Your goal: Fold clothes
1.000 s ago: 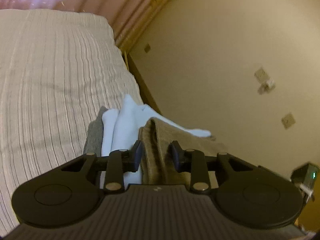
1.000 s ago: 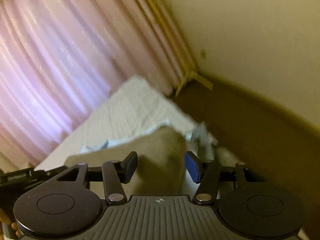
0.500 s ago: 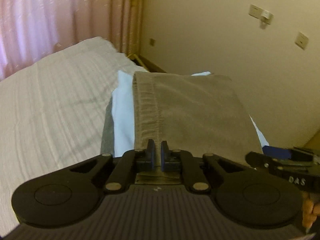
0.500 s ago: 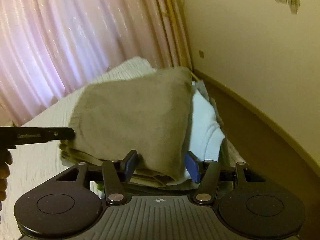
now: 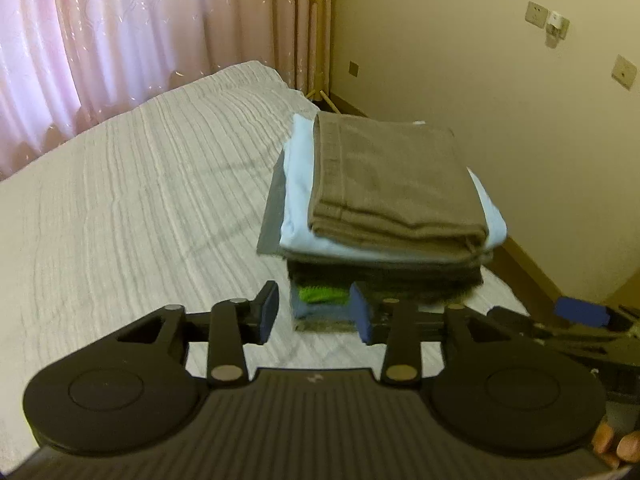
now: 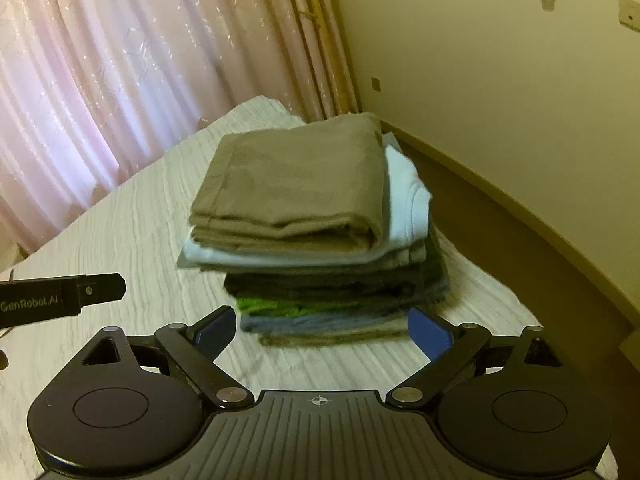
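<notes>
A folded brown garment [image 5: 392,184] [image 6: 296,184] lies on top of a stack of folded clothes [image 5: 384,276] [image 6: 340,288] on the bed [image 5: 140,208]. Under it are a light blue piece [image 5: 298,200], dark grey layers and a green one [image 5: 320,294]. My left gripper [image 5: 314,314] is open, a little short of the stack's near side, holding nothing. My right gripper [image 6: 324,330] is wide open in front of the stack's base, also holding nothing. The left gripper's finger [image 6: 72,298] shows at the left edge of the right wrist view.
The stack sits near the bed's right edge [image 6: 500,292], beside a brown floor strip and a cream wall [image 5: 500,100] with sockets. Pink curtains [image 5: 140,32] hang behind the bed. White ribbed bedding stretches to the left of the stack.
Half a second ago my left gripper was shut on the brown garment's edge; it has let go and both grippers have pulled back. The right gripper has opened wider. The garment now rests on the stack.
</notes>
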Demonstrator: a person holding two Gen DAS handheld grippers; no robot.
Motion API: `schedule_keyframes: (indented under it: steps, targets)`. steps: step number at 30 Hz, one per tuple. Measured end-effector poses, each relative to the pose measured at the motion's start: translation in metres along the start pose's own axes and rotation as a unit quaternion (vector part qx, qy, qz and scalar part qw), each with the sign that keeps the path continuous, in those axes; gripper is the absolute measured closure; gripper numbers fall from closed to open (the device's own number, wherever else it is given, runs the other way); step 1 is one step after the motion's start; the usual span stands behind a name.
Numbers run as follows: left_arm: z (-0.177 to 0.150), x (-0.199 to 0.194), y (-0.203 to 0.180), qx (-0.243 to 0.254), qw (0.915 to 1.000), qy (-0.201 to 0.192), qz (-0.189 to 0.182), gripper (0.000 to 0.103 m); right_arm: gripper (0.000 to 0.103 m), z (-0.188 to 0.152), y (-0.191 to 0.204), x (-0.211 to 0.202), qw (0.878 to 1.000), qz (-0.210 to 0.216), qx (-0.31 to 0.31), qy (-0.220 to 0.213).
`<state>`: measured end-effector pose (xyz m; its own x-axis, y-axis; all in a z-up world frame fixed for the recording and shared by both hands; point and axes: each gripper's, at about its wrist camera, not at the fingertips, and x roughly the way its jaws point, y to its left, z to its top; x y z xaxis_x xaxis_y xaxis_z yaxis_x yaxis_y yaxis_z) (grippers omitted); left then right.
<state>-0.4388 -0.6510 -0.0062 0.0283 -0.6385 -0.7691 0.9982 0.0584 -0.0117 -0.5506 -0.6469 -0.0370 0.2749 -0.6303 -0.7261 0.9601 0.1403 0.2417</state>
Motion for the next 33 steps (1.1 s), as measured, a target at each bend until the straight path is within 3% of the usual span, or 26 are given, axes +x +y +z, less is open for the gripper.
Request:
schedule_keyframes:
  steps: [11,13,21,33]
  targets:
    - [-0.033,-0.046,0.004,0.015,0.9999,0.0,0.005,0.047,0.0,-0.016,0.018,-0.019,1.0,-0.018,0.011,0.019]
    - [-0.038,-0.051,0.004,0.015,0.9999,-0.001,0.008,0.04,0.0,-0.017,0.021,-0.024,0.999,-0.024,0.008,0.023]
    - [-0.051,-0.057,0.004,0.007,0.9994,-0.009,0.032,0.023,0.0,-0.028,0.027,-0.031,0.999,-0.049,-0.011,-0.003]
    - [-0.068,-0.046,-0.003,0.014,0.9993,0.017,0.03,0.023,0.0,-0.037,0.016,-0.024,0.998,-0.051,0.001,0.027]
